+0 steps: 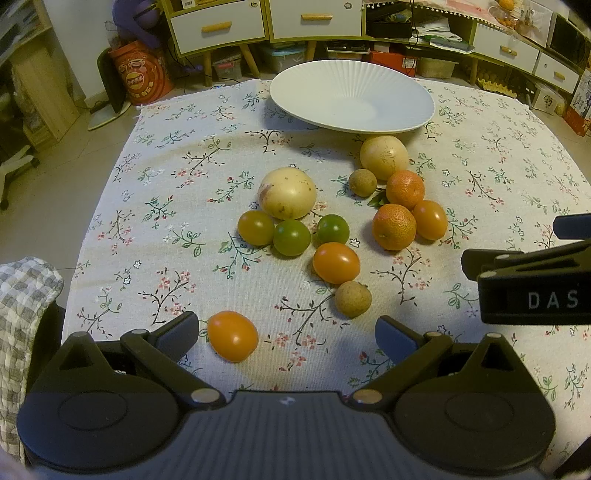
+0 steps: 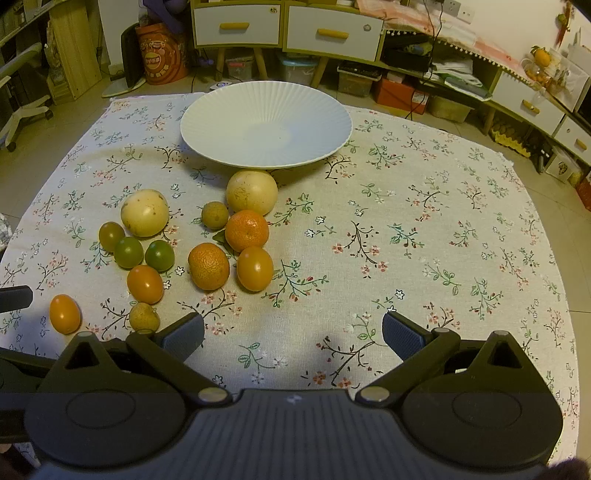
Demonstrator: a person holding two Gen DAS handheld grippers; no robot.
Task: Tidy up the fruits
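Note:
A white ribbed plate point(image 1: 351, 96) point(image 2: 266, 122) stands empty at the far side of the floral cloth. Loose fruit lies in front of it: two pale round fruits point(image 1: 288, 192) point(image 2: 251, 192), two mandarins point(image 1: 393, 226) point(image 2: 246, 229), orange tomatoes point(image 1: 336, 262) point(image 2: 255, 267), green tomatoes point(image 1: 291, 237) point(image 2: 128, 252) and small brown longans point(image 1: 352, 298) point(image 2: 144, 316). My left gripper point(image 1: 288, 332) is open and empty, with an orange tomato point(image 1: 232, 335) just inside its left finger. My right gripper point(image 2: 293, 332) is open and empty over bare cloth, right of the fruit; it also shows in the left wrist view point(image 1: 524, 269).
The floral cloth point(image 2: 424, 229) covers a low table. Behind it stand white drawer cabinets point(image 1: 266, 18), storage boxes and an orange drum point(image 1: 142, 72). A checked cushion point(image 1: 22, 295) sits at the left edge.

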